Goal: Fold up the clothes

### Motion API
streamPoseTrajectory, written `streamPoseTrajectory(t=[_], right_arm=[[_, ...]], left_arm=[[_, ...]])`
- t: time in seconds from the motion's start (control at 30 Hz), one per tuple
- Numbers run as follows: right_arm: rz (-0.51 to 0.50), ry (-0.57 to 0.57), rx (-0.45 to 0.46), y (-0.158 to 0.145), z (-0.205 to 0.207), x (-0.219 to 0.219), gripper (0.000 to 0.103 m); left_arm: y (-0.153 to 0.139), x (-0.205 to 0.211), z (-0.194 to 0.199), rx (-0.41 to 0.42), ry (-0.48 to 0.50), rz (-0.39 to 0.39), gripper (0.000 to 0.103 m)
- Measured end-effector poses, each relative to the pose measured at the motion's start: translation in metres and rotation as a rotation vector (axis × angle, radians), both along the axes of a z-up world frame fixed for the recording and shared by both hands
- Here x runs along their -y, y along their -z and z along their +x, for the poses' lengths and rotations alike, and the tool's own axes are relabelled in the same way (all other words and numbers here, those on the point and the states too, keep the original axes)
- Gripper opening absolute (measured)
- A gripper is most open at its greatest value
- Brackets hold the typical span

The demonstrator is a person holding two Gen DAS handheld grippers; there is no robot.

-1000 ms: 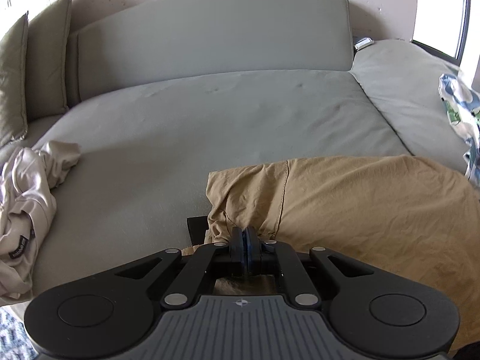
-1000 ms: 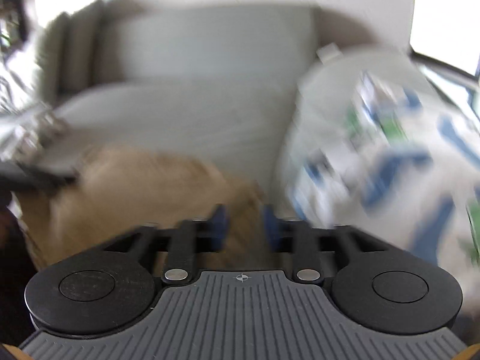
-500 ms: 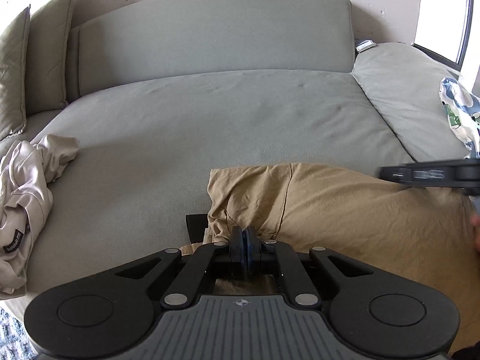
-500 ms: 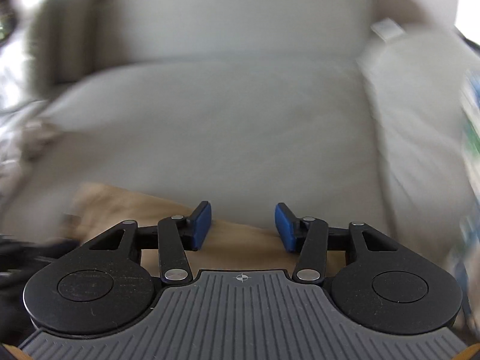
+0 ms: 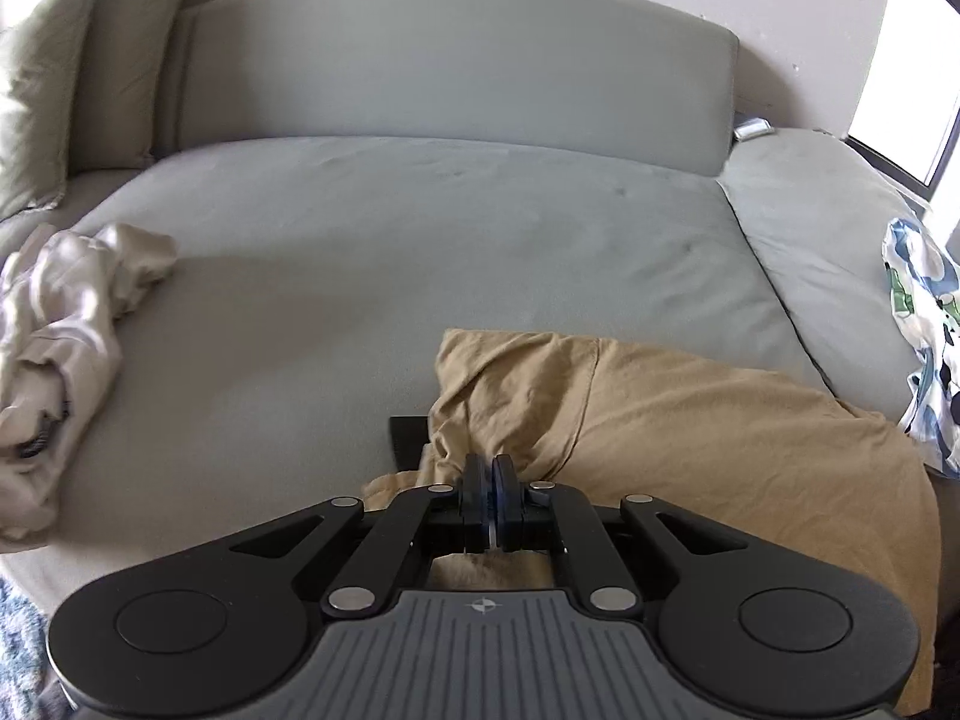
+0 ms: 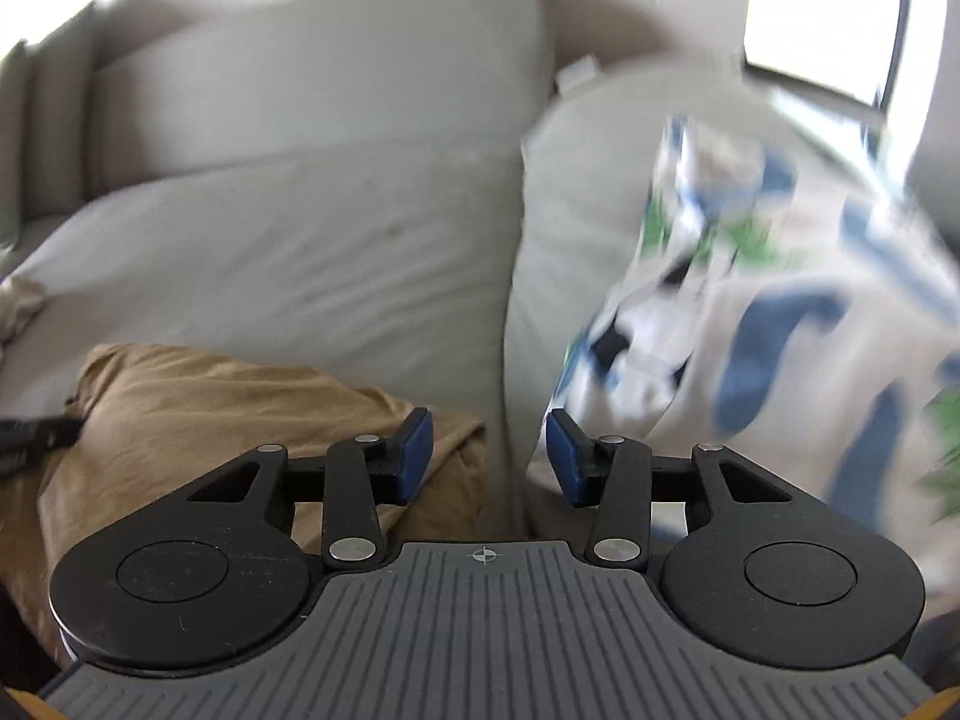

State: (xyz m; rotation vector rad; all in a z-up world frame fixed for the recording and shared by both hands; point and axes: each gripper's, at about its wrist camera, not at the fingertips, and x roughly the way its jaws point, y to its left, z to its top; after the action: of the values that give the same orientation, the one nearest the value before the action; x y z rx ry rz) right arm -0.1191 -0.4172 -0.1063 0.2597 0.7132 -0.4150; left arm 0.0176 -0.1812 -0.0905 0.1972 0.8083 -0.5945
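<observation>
My left gripper (image 5: 492, 480) stays clamped on a bunched fold of the tan garment (image 5: 690, 420), its blue pads pressed together with cloth squeezed between them, exactly as it was a second ago. The garment lies spread at the near edge of the grey-green sofa seat (image 5: 420, 252), trailing off to my right, and its outline has barely changed. A small black piece (image 5: 408, 438) shows just left of the pinched fold; I cannot tell what it is.

My right gripper (image 6: 487, 450) is apart and empty, jaws wider than a second ago and about as wide as half a second ago. It has swung back to the right: half a second ago it faced the open seat over the tan cloth, and now the tan garment's right end (image 6: 240, 408) sits under its left finger, while the white, blue and green patterned garment (image 6: 750, 312) fills the view beyond its right finger, smeared by motion. From the left wrist view the right gripper's black bar, which crossed the frame half a second ago, is gone.

Farther off, the crumpled beige garment (image 5: 60, 348) rests at the seat's left side, well apart from the tan one. The patterned garment (image 5: 924, 324) lies on the side cushion (image 5: 828, 228), and the backrest (image 5: 456, 66) and throw pillows (image 5: 66, 90) stand behind
</observation>
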Motion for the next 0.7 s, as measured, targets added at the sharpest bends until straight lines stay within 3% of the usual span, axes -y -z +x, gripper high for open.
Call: streamPoseTrajectory(t=[0.17, 0.3, 0.37, 0.47, 0.57, 0.63, 0.7], right_arm=[[-0.024, -0.081, 0.065, -0.022, -0.014, -0.019, 0.052], [-0.038, -0.204, 0.100, -0.030, -0.007, -0.049, 0.054], [-0.043, -0.316, 0.090, -0.019, 0.004, -0.070, 0.055], [-0.100, -0.487, -0.040, 0.012, 0.006, -0.094, 0.055], [-0.262, -0.588, -0.105, 0.028, -0.032, -0.097, 0.054], [-0.231, -0.537, -0.165, 0.030, -0.058, -0.079, 0.054], [-0.110, -0.438, -0.266, 0.035, -0.077, -0.056, 0.055]], left_arm=[[-0.015, -0.003, -0.027, 0.050, 0.058, -0.043, 0.007], [-0.003, 0.003, -0.039, 0.059, 0.095, 0.087, 0.007], [0.005, -0.004, -0.034, 0.028, 0.077, 0.085, 0.008], [0.008, -0.009, -0.027, -0.006, 0.084, 0.078, 0.009], [0.010, -0.016, -0.022, -0.032, 0.086, 0.052, 0.009], [0.011, -0.017, -0.023, -0.027, 0.083, 0.046, 0.008], [0.009, -0.013, -0.029, 0.006, 0.094, 0.073, 0.008]])
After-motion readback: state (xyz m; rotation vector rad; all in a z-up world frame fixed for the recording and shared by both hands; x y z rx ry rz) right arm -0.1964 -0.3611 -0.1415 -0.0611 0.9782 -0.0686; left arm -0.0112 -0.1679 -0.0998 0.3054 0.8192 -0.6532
